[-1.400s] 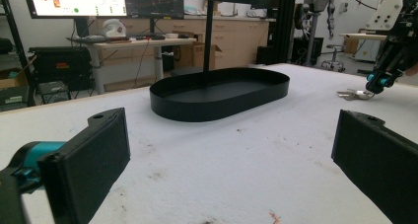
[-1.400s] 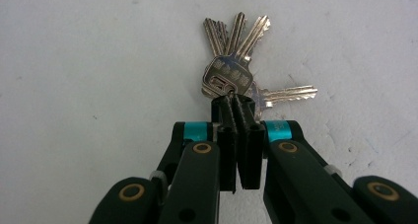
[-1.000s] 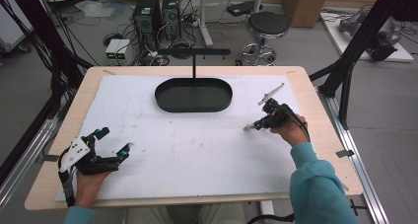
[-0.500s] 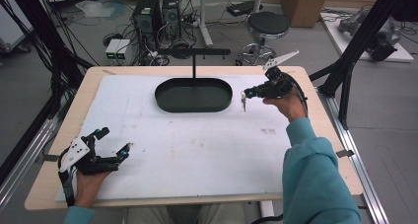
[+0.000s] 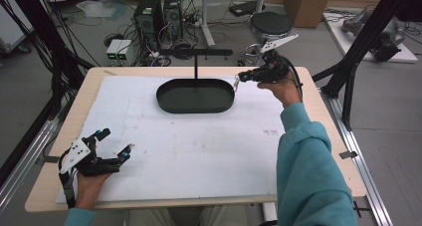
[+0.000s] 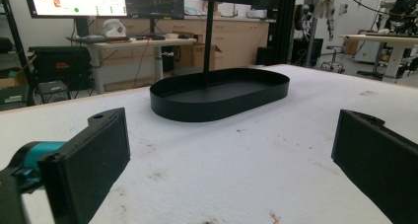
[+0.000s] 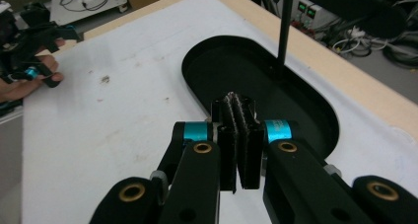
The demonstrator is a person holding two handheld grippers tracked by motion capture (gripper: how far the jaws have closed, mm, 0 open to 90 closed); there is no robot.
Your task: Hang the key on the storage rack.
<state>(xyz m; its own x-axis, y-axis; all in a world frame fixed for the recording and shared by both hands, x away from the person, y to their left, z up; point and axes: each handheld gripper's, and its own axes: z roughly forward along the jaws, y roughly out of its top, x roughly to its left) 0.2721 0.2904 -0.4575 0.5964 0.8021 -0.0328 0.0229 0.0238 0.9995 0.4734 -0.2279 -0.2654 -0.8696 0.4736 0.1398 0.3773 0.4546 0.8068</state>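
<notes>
White tabletop (image 5: 199, 151) with black oval tray (image 5: 195, 95); left gripper (image 5: 113, 145) spread wide, right gripper (image 5: 238, 79) pressed together beside tray.

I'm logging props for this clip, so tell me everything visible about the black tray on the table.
The black tray is a shallow oval dish with a low upright wall and flat floor, matte and dark, likely metal or plastic. It looks empty. It lies flat on the white mat toward the table's far edge. A thin black post rises from its far side, carrying a crossbar. The right tongs hover just beside its right end; contact cannot be judged.
</notes>
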